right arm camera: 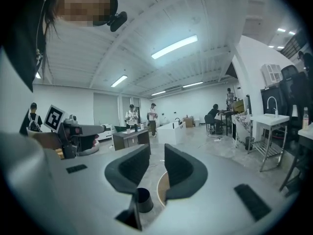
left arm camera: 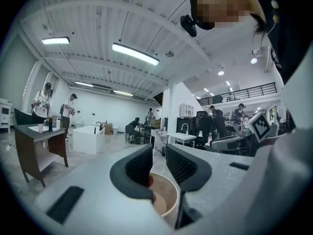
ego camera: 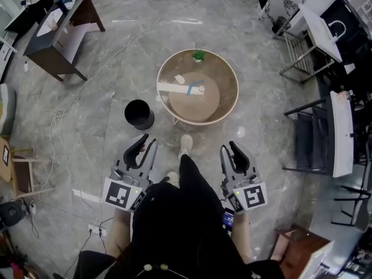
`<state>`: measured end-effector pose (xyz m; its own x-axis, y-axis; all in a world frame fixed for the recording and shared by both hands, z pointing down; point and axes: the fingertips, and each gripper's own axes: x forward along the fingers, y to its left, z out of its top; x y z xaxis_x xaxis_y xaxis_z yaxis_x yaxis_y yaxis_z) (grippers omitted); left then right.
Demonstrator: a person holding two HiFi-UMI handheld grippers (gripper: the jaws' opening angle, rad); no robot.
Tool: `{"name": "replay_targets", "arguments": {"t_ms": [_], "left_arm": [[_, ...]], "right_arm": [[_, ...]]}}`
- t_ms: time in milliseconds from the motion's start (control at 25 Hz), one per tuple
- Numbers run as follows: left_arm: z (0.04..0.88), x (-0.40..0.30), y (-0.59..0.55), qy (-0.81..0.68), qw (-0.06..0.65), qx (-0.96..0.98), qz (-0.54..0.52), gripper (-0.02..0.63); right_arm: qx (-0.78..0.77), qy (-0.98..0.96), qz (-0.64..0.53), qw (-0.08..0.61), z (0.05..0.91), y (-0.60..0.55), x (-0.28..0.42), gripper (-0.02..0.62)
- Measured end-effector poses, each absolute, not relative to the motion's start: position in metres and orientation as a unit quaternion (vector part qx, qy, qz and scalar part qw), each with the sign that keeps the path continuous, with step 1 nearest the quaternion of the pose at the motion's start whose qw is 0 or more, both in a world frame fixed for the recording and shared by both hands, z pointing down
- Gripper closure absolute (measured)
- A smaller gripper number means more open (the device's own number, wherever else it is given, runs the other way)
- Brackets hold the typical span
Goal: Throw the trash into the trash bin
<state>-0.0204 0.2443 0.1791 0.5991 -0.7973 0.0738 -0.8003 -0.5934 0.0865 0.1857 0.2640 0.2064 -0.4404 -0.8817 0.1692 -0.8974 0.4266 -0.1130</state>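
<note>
A round wooden table with a raised rim (ego camera: 229, 106) stands ahead of me. On it lie a long white paper strip (ego camera: 173, 88), a small white scrap (ego camera: 179, 79) and a blue-and-white piece (ego camera: 197, 88), with a small green plant (ego camera: 199, 55) at the far edge. A black trash bin (ego camera: 139, 114) stands on the floor to the table's left. My left gripper (ego camera: 147, 140) and right gripper (ego camera: 229, 147) hang low near my body, short of both. Both are open with nothing between the jaws. The right gripper view shows the bin (right arm camera: 143, 199) and the table rim (right arm camera: 160, 190) between the jaws.
A dark desk (ego camera: 58, 36) stands far left, with metal racks and chairs (ego camera: 325, 132) along the right. A cable (ego camera: 64, 115) loops over the marble floor, a power strip (ego camera: 96, 229) lies near my left side. My shoe (ego camera: 185, 144) points at the table. People stand far off.
</note>
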Motion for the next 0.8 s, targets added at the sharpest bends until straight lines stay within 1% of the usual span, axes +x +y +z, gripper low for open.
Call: {"name": "replay_targets", "arguments": {"t_ms": [120,240,400,680,800], "left_arm": [[0.179,-0.02,0.21,-0.461,0.055,0.886,0.006,0.52],[0.182,-0.014,0.173,-0.468,0.063,0.881,-0.002,0.52],[0.188,-0.009,0.125,-0.485,0.092,0.869,-0.016,0.52],[0.215,-0.008,0.068,-0.516,0.118,0.848,0.024,0.52],[0.24,-0.003,0.047,-0.51,0.137,0.847,0.053,0.52]], "right_arm": [[0.522,-0.845,0.103,0.059,0.22,0.227,0.192,0.488],[0.515,-0.845,0.108,0.097,0.238,0.187,0.202,0.465],[0.492,-0.85,0.123,0.141,0.275,0.135,0.213,0.44],[0.446,-0.855,0.164,0.208,0.344,0.062,0.215,0.384],[0.426,-0.856,0.183,0.23,0.371,0.038,0.207,0.364]]}}
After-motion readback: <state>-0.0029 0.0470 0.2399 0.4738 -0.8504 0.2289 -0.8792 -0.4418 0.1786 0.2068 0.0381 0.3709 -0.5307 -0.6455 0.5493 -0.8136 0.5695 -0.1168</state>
